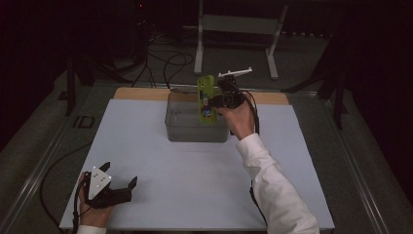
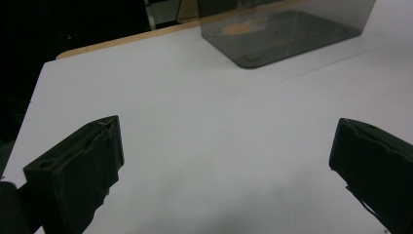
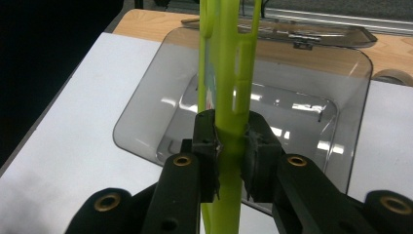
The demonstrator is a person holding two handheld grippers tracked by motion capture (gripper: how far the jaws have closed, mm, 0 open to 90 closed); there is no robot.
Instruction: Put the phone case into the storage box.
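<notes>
The right hand-held gripper (image 1: 220, 100) is clenched on a lime-green phone case (image 1: 206, 99), its pads pinching the thin edge as the right gripper view shows, and holds it upright over the clear grey plastic bin (image 1: 197, 131) that stands near the far edge of the bench (image 1: 195, 195). The case hangs above the bin's open mouth, its lower end about level with the rim. This looks like the placing step: the case is carried and poised, not yet set down. The next move would call for lowering it inside the walls, then letting go once it rests on the bin floor. The left hand-held gripper (image 1: 119, 181) lies released, jaws wide apart, near the bench's near left corner, holding nothing. The printed picture on the case is too small to read, and its upper end is cut off in the right gripper view.
</notes>
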